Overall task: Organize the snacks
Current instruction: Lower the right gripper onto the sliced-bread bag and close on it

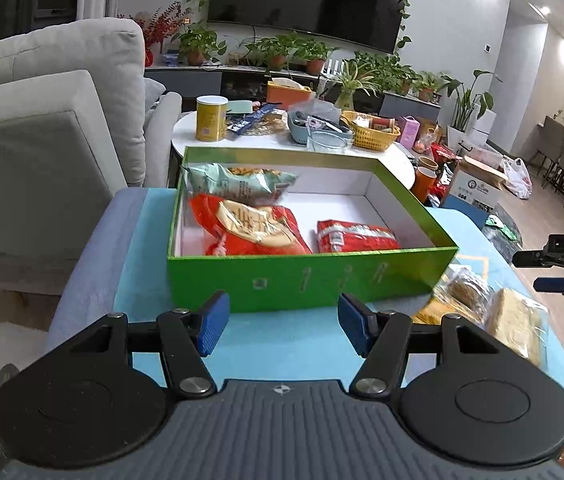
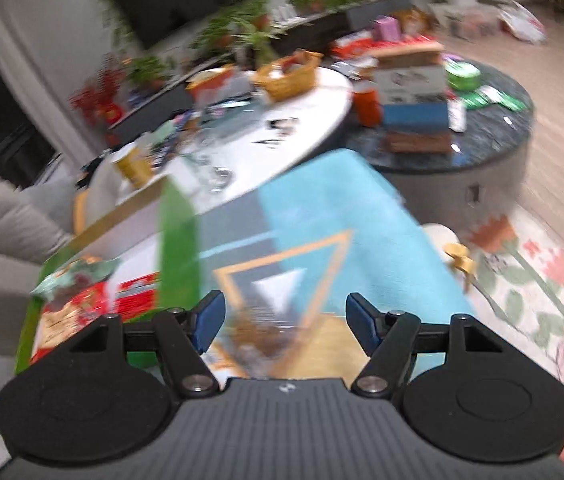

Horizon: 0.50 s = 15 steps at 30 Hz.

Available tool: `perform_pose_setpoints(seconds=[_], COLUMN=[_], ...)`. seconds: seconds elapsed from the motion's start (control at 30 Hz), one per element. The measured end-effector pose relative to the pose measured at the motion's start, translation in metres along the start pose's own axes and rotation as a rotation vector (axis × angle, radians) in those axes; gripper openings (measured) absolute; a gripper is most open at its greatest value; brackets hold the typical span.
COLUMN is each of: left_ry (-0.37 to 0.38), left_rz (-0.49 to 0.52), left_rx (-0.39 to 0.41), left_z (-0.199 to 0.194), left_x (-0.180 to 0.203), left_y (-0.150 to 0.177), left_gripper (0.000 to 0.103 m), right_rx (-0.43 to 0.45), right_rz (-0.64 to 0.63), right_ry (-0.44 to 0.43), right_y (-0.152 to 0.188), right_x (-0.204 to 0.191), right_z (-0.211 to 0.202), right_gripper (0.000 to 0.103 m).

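A green box [image 1: 302, 276] with a white inside stands on a light blue cloth. In it lie a teal snack bag [image 1: 237, 182], a large red and yellow bag [image 1: 249, 226] and a small red pack [image 1: 356, 236]. Clear-wrapped snacks [image 1: 482, 300] lie on the cloth right of the box. My left gripper [image 1: 279, 326] is open and empty, just in front of the box's near wall. My right gripper [image 2: 284, 322] is open and empty, over a blurred clear snack pack [image 2: 265, 336]; the box [image 2: 177, 248] is to its left. The right gripper also shows in the left wrist view [image 1: 562, 268].
A grey sofa [image 1: 41, 140] stands left of the cloth. A white round table [image 1: 282, 144] behind the box carries a yellow can [image 1: 210, 118], a yellow basket [image 1: 370, 130] and clutter. A dark round table [image 2: 462, 152] with boxes is at the right, over a flowered rug [image 2: 534, 288].
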<state>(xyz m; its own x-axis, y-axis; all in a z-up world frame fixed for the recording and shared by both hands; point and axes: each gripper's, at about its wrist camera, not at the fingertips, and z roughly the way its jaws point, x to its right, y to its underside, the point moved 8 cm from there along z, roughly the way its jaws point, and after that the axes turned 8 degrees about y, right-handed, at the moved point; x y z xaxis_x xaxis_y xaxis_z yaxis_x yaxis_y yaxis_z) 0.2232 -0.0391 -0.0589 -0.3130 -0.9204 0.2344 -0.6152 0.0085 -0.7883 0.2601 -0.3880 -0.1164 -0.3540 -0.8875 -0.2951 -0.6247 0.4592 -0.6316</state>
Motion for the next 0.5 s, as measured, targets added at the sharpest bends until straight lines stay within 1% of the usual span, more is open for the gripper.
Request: perform_pose_setpoints(seconds=[0.13, 0.27, 0.4, 0.5], left_ry=[0.017, 0.025, 0.032, 0.046], left_rz=[0.019, 0.047, 0.051, 0.052], left_rx=[-0.018, -0.039, -0.053, -0.071], left_z=[-0.001, 0.0, 0.002, 0.005], left_x=[0.014, 0.025, 0.033, 0.041], left_y=[0.008, 0.016, 0.022, 0.028], left_gripper=[0.057, 0.057, 0.057, 0.057], right_rx=[-0.051, -0.061, -0.1, -0.123], right_rz=[0.028, 0.007, 0.025, 0.005], right_ry=[0.011, 0.011, -0.044, -0.092], right_y=[0.006, 0.017, 0.037, 0.055], right_x=[0.019, 0.024, 0.024, 0.01], right_z=[0.014, 0.013, 0.002, -0.008], right_gripper=[0.07, 0.073, 0.075, 0.075])
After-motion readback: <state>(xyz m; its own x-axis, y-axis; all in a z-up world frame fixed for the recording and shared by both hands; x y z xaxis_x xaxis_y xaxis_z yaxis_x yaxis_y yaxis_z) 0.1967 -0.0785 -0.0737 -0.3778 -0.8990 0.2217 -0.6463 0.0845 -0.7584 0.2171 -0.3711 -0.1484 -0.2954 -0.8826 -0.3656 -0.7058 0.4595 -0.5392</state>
